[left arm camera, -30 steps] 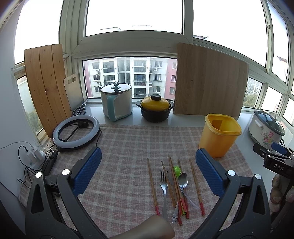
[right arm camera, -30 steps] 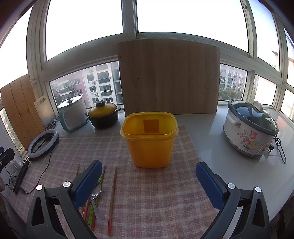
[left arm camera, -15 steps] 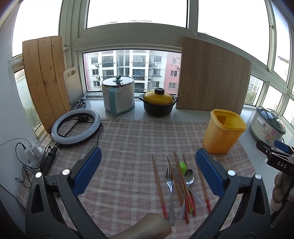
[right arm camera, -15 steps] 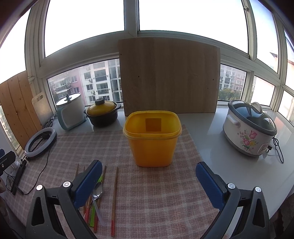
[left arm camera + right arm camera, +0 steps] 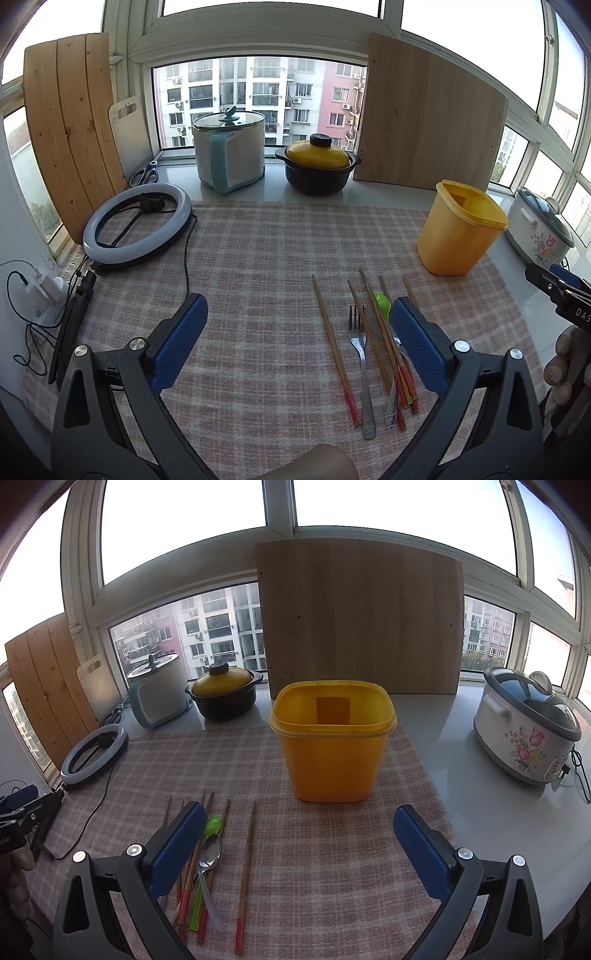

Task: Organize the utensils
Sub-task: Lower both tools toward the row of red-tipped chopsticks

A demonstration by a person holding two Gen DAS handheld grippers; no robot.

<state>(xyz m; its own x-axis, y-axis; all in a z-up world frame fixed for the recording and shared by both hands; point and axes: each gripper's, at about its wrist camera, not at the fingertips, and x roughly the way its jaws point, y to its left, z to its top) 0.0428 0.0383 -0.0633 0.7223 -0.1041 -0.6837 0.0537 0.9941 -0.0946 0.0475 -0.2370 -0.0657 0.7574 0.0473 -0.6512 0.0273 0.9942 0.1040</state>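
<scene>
A pile of utensils lies on the checked cloth: several red-tipped wooden chopsticks (image 5: 334, 347), a metal fork (image 5: 362, 369), a green spoon (image 5: 382, 303) and a metal spoon (image 5: 210, 853). An empty yellow tub (image 5: 460, 229) stands behind them to the right; it also shows in the right wrist view (image 5: 332, 742). My left gripper (image 5: 295, 343) is open and empty, above the cloth just left of the pile. My right gripper (image 5: 297, 845) is open and empty, in front of the tub, with the pile by its left finger.
A ring light (image 5: 136, 223) with its cable lies at the left. A white kettle (image 5: 229, 151), a black pot with yellow lid (image 5: 317, 168) and a leaning wooden board (image 5: 428, 122) stand at the back. A flowered rice cooker (image 5: 524, 723) stands at right.
Both grippers have drawn back and risen a little, so the cloth, utensils and tub sit lower and farther in view. Nothing was picked up.
</scene>
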